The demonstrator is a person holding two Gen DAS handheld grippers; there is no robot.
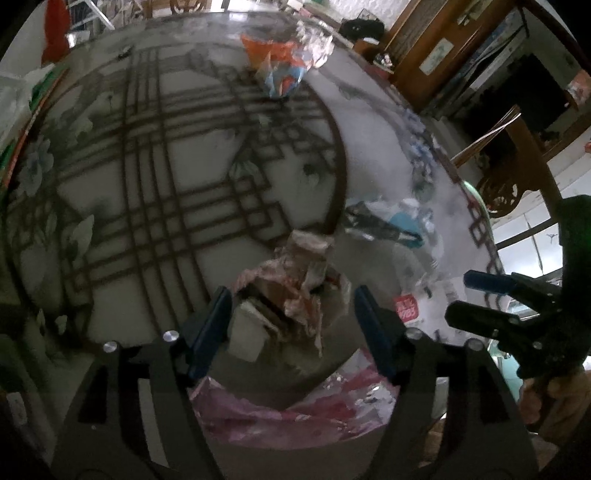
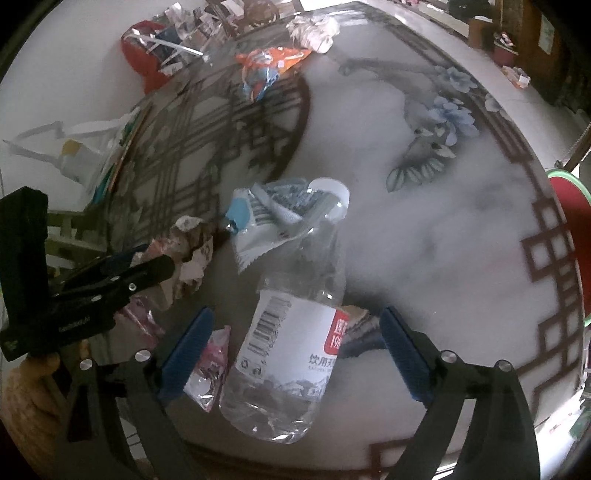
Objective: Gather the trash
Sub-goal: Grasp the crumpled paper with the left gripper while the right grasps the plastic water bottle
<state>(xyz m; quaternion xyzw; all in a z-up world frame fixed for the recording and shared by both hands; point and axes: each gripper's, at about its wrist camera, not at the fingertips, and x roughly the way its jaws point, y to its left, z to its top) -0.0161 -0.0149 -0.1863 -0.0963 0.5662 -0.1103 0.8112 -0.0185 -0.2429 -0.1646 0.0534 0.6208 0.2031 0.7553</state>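
Observation:
My left gripper (image 1: 291, 332) stands open over a crumpled brown and white paper wrapper (image 1: 295, 288), which lies between its blue pads (image 1: 210, 332) without being pinched. A pink plastic bag (image 1: 295, 417) hangs below, at the table's near edge. My right gripper (image 2: 295, 350) is open wide around a clear plastic bottle (image 2: 288, 332) lying on the round patterned table (image 2: 424, 240); neither pad touches it. Each gripper shows in the other's view: the right gripper (image 1: 461, 295) and the left gripper (image 2: 159, 258) beside the paper wrapper (image 2: 192, 251).
A blue and white wrapper (image 2: 258, 218) lies by the bottle's cap. An orange wrapper (image 2: 269, 59) and a crumpled tissue (image 2: 314, 29) lie at the far side. A white bag (image 2: 85, 147) sits left, a red dish (image 2: 569, 221) right, a wooden chair (image 1: 517, 166) beyond the edge.

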